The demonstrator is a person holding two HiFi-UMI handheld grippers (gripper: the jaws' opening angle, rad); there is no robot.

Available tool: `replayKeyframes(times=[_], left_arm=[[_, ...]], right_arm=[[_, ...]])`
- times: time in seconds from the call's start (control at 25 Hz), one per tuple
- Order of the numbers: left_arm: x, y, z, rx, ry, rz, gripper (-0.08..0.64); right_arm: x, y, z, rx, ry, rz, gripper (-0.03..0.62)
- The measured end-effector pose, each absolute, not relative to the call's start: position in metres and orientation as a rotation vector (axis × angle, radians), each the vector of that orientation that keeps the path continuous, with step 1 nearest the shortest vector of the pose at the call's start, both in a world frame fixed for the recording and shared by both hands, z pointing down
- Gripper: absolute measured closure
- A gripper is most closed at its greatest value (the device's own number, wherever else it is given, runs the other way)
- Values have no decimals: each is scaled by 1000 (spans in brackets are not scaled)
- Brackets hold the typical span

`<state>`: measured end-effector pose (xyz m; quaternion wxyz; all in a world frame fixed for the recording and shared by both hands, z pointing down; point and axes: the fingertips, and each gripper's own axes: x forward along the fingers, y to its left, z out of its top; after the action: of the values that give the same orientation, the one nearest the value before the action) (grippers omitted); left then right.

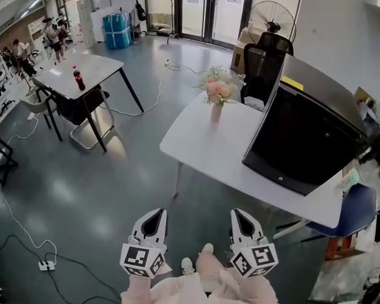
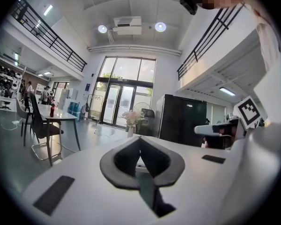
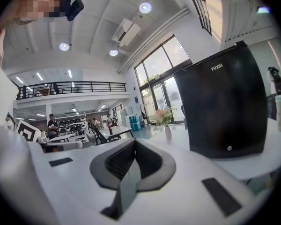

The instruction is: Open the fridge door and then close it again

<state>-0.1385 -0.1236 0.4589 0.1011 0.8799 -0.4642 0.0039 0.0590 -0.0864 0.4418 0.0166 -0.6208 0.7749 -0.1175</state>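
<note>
The left gripper [image 1: 154, 216] and the right gripper [image 1: 243, 216] are being held closed and empty, short of the black box-shaped fridge [image 1: 304, 138] being borne by the white table [image 1: 196, 141].

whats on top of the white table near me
A black fridge and a flower vase show on the table; anything behind the fridge is covered.
</note>
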Motion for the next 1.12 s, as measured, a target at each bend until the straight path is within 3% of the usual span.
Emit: replayKeyframes(times=[1.12], left_arm=[[-42,-255,461,2732,-1043,92,548]], right_arm=[[134,-182,450,-2148,2189,-419,581]])
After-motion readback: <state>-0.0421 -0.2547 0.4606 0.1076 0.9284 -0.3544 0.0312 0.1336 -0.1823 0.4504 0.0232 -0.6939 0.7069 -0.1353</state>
